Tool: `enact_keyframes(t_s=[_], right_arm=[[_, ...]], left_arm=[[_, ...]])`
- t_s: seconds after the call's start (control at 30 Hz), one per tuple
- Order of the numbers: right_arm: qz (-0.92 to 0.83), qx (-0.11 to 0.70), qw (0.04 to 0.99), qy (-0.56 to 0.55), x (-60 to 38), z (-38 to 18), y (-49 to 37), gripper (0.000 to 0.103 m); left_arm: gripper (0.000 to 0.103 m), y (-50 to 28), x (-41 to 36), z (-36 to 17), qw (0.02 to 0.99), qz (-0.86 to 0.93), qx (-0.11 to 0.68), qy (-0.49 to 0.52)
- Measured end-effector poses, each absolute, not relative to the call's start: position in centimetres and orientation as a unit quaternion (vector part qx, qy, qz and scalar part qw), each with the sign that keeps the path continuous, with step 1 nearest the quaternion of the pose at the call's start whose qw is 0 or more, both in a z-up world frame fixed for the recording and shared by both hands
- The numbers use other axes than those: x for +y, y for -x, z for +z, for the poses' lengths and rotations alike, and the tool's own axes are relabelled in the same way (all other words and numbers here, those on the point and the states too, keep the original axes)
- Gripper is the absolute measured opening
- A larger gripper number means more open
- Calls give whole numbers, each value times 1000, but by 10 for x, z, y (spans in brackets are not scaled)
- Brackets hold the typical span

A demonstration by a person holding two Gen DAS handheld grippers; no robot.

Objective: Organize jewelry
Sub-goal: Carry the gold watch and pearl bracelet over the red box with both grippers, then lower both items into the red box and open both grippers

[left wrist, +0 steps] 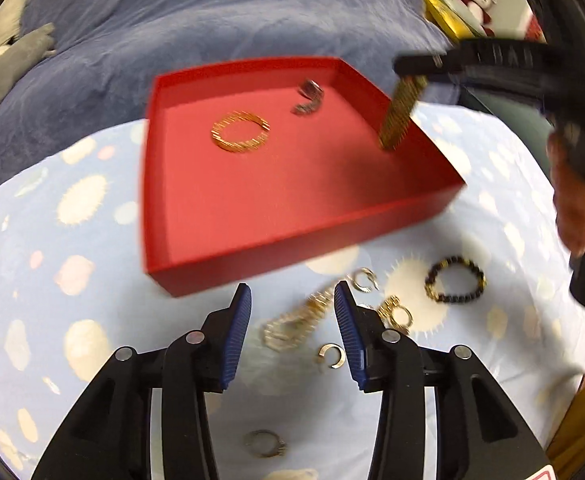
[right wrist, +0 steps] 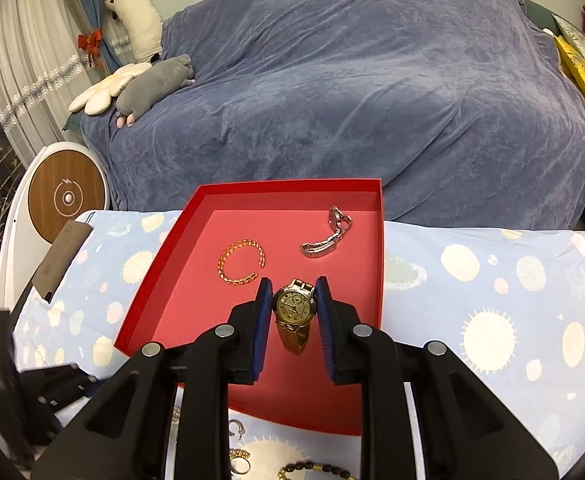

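**Jewelry Sorting: Red Tray and Loose Pieces on Patterned Cloth**

Fingers (right wrist: 266, 320) of the right gripper (right wrist: 293, 312), blue-padded, are clamped on the case of a gold watch (right wrist: 293, 309). Dial faces the camera; gold mesh band hangs down over the tray floor. From the left wrist view, the right gripper (left wrist: 412, 74) holds the gold watch (left wrist: 398, 114) over the tray's right side, the band end at or just above the tray floor, beside the right wall; contact cannot be told.

Left gripper (left wrist: 292, 320): fingers apart, nothing between the pads, poised above a pale gold chain bracelet (left wrist: 292, 322) lying on the cloth just in front of the tray.

Red tray (right wrist: 380, 264): shallow, rectangular, on a light blue cloth (right wrist: 492, 288) with sun and planet print. Contents:
- gold open bangle (right wrist: 241, 262), flat, left of centre;
- silver watch (right wrist: 328, 234), link band curled, toward the far right corner.

Loose items on the cloth, near side of the tray, left wrist view:
- black and gold bead bracelet (left wrist: 455, 279), to the right;
- small crescent earring (left wrist: 363, 279), near the tray's front wall;
- second crescent earring (left wrist: 331, 356), beside the right finger;
- gold hoop pieces (left wrist: 396, 312), partly behind the right finger;
- dull ring-shaped piece (left wrist: 265, 443), low between the gripper bodies, blurred.

Background: blue-grey throw (right wrist: 352, 80) over a sofa, plush toys (right wrist: 140, 80) at its left end.
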State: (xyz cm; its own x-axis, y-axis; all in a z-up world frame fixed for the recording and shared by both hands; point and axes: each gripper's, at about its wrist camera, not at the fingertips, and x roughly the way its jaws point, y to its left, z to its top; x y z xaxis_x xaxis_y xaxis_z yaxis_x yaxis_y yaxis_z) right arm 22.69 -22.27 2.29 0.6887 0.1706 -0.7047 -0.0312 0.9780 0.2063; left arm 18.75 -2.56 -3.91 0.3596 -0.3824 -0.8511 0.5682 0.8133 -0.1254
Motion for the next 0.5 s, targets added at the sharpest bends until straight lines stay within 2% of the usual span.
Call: enact_keyframes(t_s=[0.3,0.33,0.4,0.43,0.5], right_arm=[[53,390,915,-84,-225,20,-226,22],[53,391,915,-83,-225,19,-226,22],[52,393,914,-81,-225,17,-226,22],[51,394,914,-80,-225,16,-227,22],[51,395,914,-77,-224,15,-226,22]], left_arm=[[42,-183,-41,-70,815,-292,481,-138],[38,-180,-42,-71,815,-294,480,-137],[17,-179,-43,-72,814,-299,478,-137],[13,-178,-43,-72,812,-304,478,-138],[13,-176,-44,-72,812,-306,476,-140]])
